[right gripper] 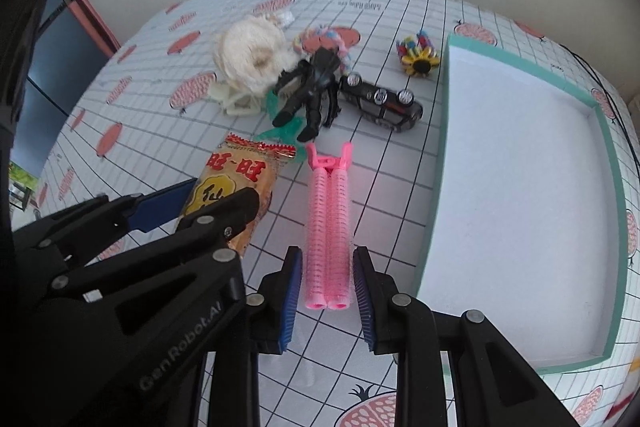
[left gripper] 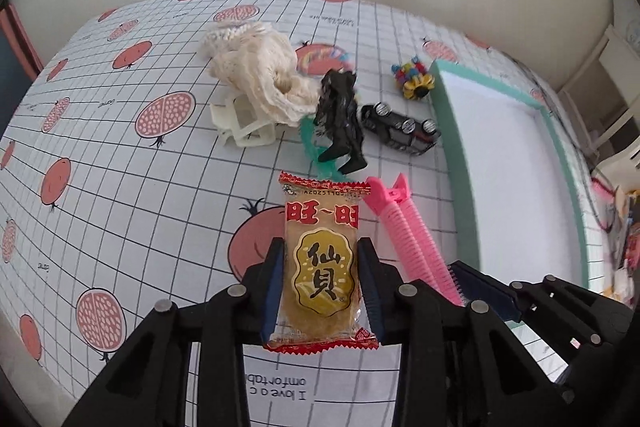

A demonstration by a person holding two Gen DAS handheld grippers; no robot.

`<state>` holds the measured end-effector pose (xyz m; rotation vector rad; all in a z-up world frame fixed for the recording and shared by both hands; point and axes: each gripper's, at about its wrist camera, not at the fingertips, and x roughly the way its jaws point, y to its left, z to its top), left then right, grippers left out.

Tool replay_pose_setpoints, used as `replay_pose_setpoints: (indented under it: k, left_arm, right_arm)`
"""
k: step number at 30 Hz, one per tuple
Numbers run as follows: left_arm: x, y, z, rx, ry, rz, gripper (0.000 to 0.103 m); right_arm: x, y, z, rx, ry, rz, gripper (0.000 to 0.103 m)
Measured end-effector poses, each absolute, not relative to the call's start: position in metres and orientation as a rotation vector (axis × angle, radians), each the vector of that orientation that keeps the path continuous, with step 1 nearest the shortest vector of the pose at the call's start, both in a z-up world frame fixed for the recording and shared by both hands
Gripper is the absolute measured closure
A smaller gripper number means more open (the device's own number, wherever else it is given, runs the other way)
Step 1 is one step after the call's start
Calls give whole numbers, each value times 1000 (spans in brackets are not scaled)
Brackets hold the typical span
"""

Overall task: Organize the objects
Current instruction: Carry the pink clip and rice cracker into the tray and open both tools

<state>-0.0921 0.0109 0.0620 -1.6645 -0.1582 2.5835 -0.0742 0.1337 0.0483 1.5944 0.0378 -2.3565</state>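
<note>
Pomegranate-print tablecloth (left gripper: 168, 187): figurine (left gripper: 340, 119), toy car (left gripper: 400, 131) beyond grippers.

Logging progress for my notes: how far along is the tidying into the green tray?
Nothing is done yet: the green tray holds no items. In hand: the left gripper flanks the rice cracker packet; the right gripper flanks the pink hair curler clip. Left: black figure, toy car, cream scrunchie.

"仙貝" on snack packet (left gripper: 322, 263); "GenRobot.AI" on left claw (right gripper: 224, 203)
</note>
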Motion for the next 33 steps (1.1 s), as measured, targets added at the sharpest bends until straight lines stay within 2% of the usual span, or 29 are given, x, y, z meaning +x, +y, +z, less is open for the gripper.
replay_pose_setpoints:
  k: [11, 19, 26, 33]
  left_arm:
    - [-86, -3, 86, -1562, -319, 2636, 66]
    - [-83, 9, 91, -1486, -276, 2662, 66]
    - [-85, 35, 92, -1439, -261, 2627, 66]
    - [-89, 75, 91, -1401, -227, 2581, 66]
  right_arm:
    - [-73, 153, 68, 1539, -46, -2416, 75]
    - [-78, 176, 76, 1509, -60, -2528, 75]
    - [-82, 231, 82, 1486, -199, -2676, 75]
    - [-83, 288, 65, 1559, -275, -2747, 75]
